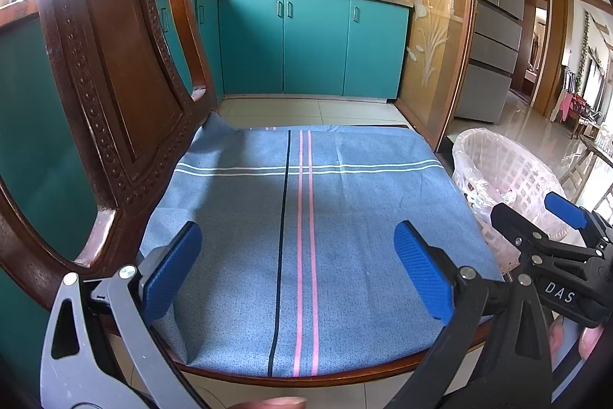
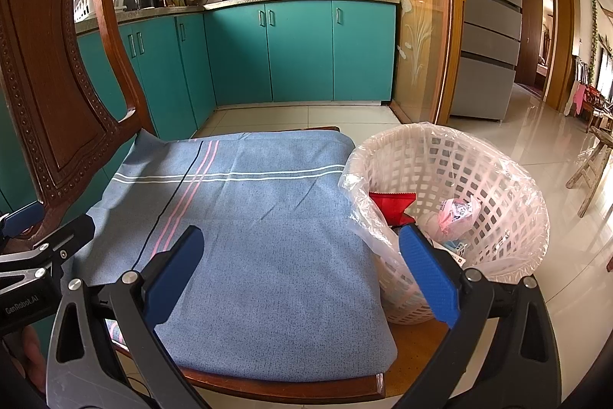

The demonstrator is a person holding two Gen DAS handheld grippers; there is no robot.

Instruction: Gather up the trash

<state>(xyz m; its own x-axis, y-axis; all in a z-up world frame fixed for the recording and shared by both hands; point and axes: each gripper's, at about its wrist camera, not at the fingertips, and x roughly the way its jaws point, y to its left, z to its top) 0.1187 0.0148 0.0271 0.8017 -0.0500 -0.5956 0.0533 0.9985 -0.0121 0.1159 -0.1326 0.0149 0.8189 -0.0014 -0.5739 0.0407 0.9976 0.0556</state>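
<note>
A white lattice waste basket [image 2: 498, 194] lined with a clear bag stands on the floor right of a wooden chair; it holds a red wrapper [image 2: 390, 206], pink plastic [image 2: 456, 213] and other scraps. The same basket [image 1: 509, 179] shows at the right of the left wrist view. My left gripper [image 1: 302, 275] hangs open over the blue striped cloth [image 1: 299, 217] on the chair seat, nothing between its fingers. My right gripper [image 2: 306, 275] is open too, above the cloth's [image 2: 268, 236] right side, its right finger [image 2: 429, 271] in front of the basket. No loose trash lies on the cloth.
The carved wooden chair back [image 1: 99, 83] rises close on the left. Teal kitchen cabinets [image 2: 299, 52] with pots on the counter stand behind. A grey fridge [image 2: 490, 14] and a glossy tiled floor [image 2: 555, 156] lie to the right, with a wooden stool [image 2: 590, 160] at the far right.
</note>
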